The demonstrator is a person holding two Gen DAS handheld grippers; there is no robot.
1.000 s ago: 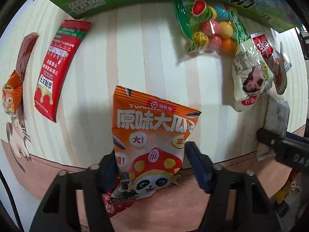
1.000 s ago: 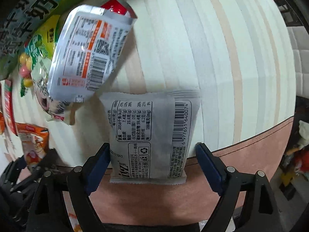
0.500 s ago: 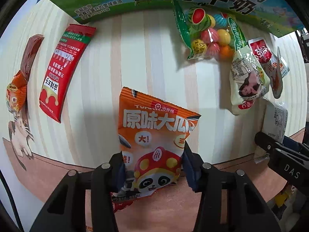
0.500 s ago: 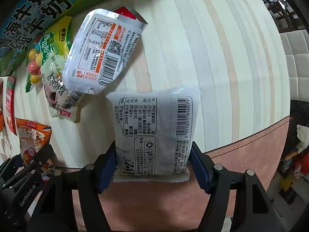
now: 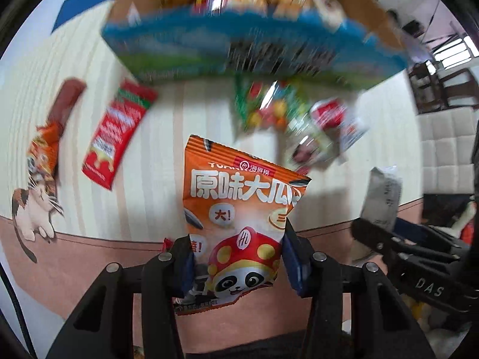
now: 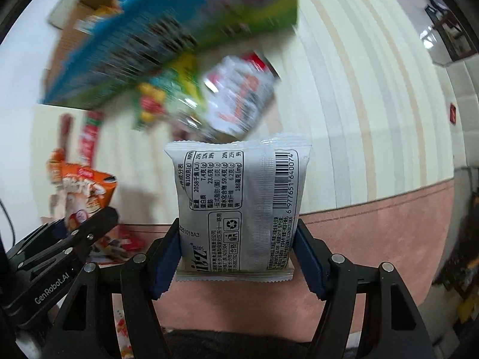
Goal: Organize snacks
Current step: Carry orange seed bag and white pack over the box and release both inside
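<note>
We note a cream striped mat (image 5: 185, 125) with a pink border along its near edge and a cat print at one corner; beyond it stand a pale wall and dark chairs, blurred. At the far side of the mat sits an open cardboard box (image 5: 254, 27) with a blue-and-green front, snacks showing over its rim; we take it as our landmark. The left gripper (image 5: 238, 257) is closed on the lower part of an orange pack (image 5: 239, 206) bearing a panda, held upright and off the mat, in front of the box. The right gripper (image 6: 238, 251) is closed on a silver pack (image 6: 242, 197), printed back and barcode facing the camera, likewise raised in front of the box. Just in front of the box lie a candy bag (image 5: 266, 110) with coloured balls and, beside it, a white pack (image 5: 335, 122) with a red top, both blurred. Further along the box front toward the cat print lie a red stick pack (image 5: 115, 137) and a brown bar (image 5: 67, 101). In the right view we see the left gripper with its orange pack (image 6: 86, 191) toward the same side.
</note>
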